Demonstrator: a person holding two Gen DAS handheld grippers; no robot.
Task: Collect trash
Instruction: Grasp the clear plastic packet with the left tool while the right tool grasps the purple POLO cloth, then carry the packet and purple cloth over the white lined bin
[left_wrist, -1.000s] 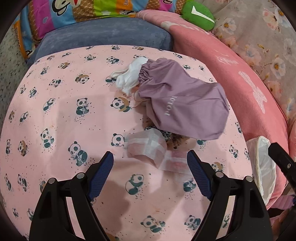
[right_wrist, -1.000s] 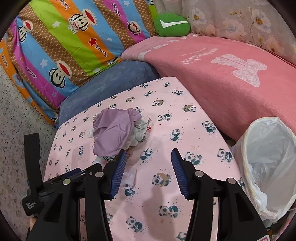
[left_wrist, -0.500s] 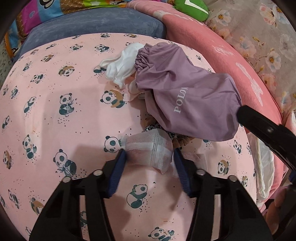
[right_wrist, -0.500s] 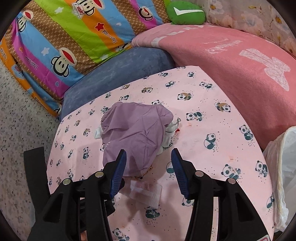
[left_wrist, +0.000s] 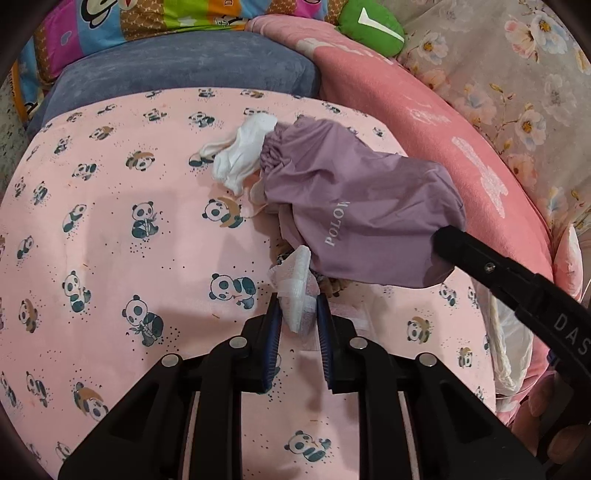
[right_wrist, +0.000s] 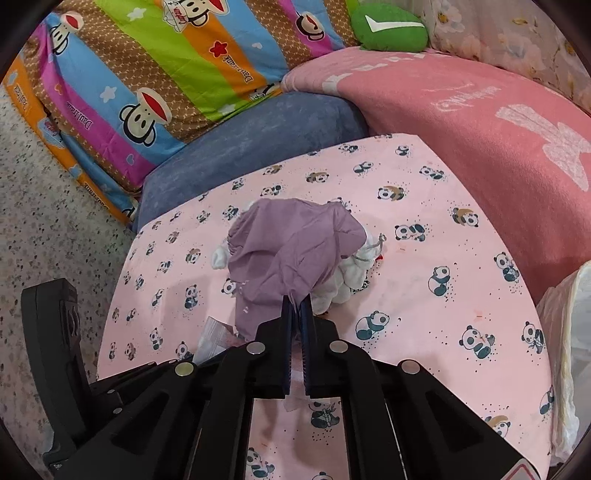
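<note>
1. Two grips are in play at once, and that is the first risk. The left gripper (left_wrist: 295, 314) is closing its blue pads on a crumpled clear plastic wrapper (left_wrist: 295, 291) that stands up between them, just ahead of the fingertips. The right gripper (right_wrist: 295, 306) is clenched on a fold of the mauve fabric pouch with a gathered mouth (right_wrist: 291, 251), straight ahead of its tips.

2. Only a narrow edge of the wrapper sits between the left pads. Thin, slick film could slide out on the lift, I judge, falling back onto the pink panda-print sheet (left_wrist: 110, 240).

3. The wrapper's far end appears to run under the pouch's near edge. If both hands pull different ways, the film may tear or drag free.

4. The pouch looks like clothing or storage, not rubbish. Carrying it to the bin would be a sorting mistake; more likely it only needs moving aside.

5. Lifting the pouch could spill or scatter the white cloth bundle (left_wrist: 243, 155) at its mouth, beyond the left gripper, and bury small scraps underneath.

6. The white plastic bin liner (right_wrist: 569, 350) sits off the sheet's edge, to the right of the right gripper. The left hand must cross over the right one to reach it, so the tools could knock together.

7. A pinch of sheet caught with the wrapper would tug the bedding up.
</note>
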